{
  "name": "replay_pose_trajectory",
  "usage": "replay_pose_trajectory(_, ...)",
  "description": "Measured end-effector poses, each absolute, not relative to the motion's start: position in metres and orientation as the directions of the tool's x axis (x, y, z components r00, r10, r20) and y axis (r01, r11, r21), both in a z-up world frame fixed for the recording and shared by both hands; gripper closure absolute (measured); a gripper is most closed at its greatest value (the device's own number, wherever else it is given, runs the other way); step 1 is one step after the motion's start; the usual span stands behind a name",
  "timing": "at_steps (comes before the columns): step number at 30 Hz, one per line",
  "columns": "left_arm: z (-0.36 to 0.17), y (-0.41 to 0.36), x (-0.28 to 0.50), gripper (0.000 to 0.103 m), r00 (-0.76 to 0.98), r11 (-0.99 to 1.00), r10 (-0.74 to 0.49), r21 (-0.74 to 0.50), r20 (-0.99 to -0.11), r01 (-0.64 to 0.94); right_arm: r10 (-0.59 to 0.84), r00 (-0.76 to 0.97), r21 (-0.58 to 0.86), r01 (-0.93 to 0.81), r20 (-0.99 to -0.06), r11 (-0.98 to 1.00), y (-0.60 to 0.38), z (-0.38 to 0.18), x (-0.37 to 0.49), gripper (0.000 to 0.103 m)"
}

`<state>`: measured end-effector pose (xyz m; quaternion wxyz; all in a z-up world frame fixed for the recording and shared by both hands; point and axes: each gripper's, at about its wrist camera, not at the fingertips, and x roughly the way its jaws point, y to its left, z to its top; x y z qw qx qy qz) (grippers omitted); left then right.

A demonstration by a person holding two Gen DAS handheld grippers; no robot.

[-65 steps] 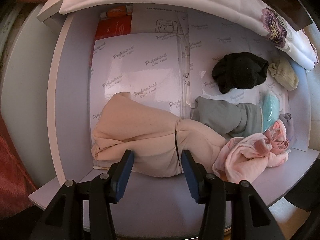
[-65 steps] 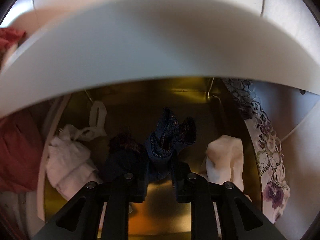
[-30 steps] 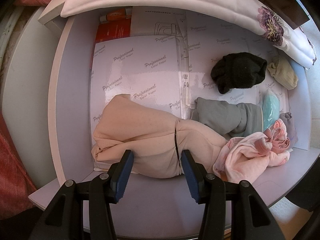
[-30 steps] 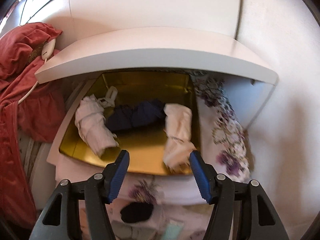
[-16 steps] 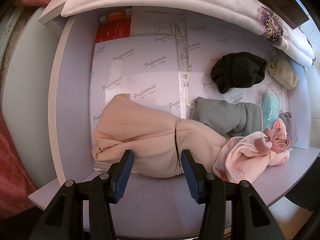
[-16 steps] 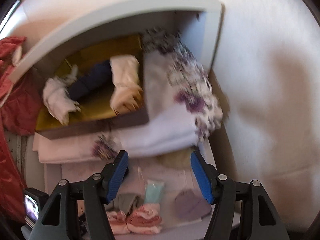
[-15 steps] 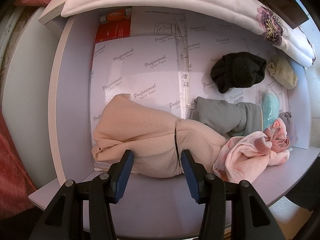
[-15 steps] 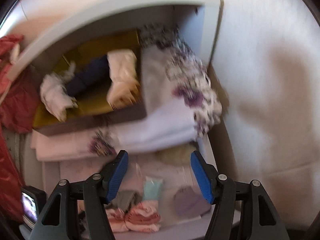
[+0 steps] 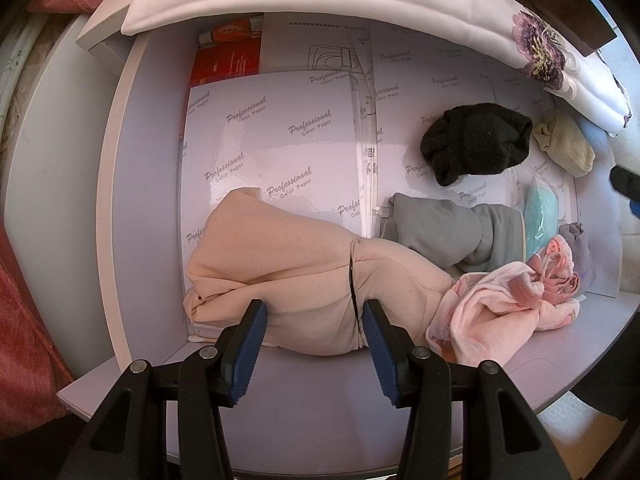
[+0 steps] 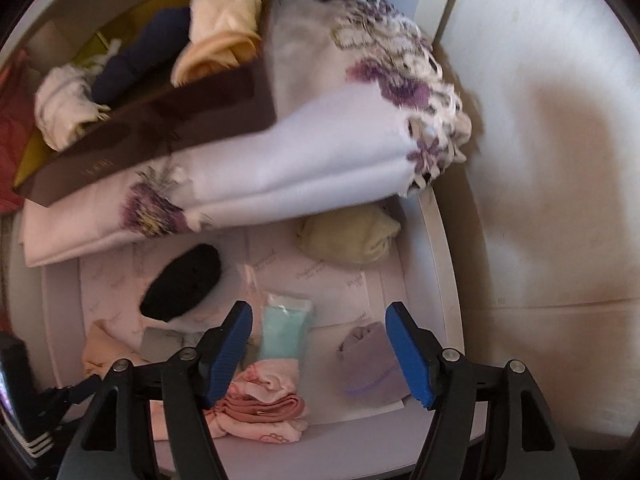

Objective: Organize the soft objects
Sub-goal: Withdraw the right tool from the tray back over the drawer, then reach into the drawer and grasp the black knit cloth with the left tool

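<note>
My left gripper (image 9: 313, 312) hangs still over the near edge of a peach bundle (image 9: 300, 264) tied with a black band, jaws apart and the cloth between them unpinched. Beside it lie a grey garment (image 9: 436, 232), a pink garment (image 9: 504, 308), a black sock (image 9: 476, 140) and a cream sock (image 9: 564, 148). My right gripper (image 10: 320, 344) points down over the same shelf with its jaws opening. A teal packet (image 10: 284, 332) and a lilac sock (image 10: 366, 368) lie below the gap, untouched.
A folded floral sheet (image 10: 320, 152) overhangs the back of the lilac shelf (image 9: 140, 200). On the sheet stands a brown and gold box (image 10: 152, 128) holding white, navy and cream rolls. A pale wall (image 10: 540, 160) closes the right side, and red cloth (image 9: 24, 320) hangs at the left.
My right gripper has dropped from the gold box to the lower shelf, and its jaws have spread a little. The left gripper and the peach bundle have not moved.
</note>
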<state>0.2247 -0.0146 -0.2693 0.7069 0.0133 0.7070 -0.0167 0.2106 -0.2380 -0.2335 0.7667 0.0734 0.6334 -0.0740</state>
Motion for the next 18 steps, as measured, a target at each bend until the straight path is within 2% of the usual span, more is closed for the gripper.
replay_pose_trajectory(8, -0.26, -0.019, 0.225, 0.053, 0.03, 0.999, -0.001, 0.0, -1.0, 0.044, -0.014, 0.078, 0.001, 0.181, -0.997, 0.984, -0.231, -0.269, 0.208, 0.033)
replay_pose_trajectory(13, -0.244, -0.022, 0.23, 0.052, 0.076, 0.996, -0.092, -0.09, -0.993, 0.027, 0.033, -0.021, 0.029, 0.166, -0.999, 0.986, -0.223, -0.294, 0.2, 0.033)
replay_pose_trajectory(18, -0.224, -0.043, 0.24, 0.052, 0.138, 0.981, -0.163, -0.147, -0.977, 0.125, 0.058, -0.044, 0.05, 0.161, -0.997, 0.986, -0.216, -0.297, 0.199, 0.033)
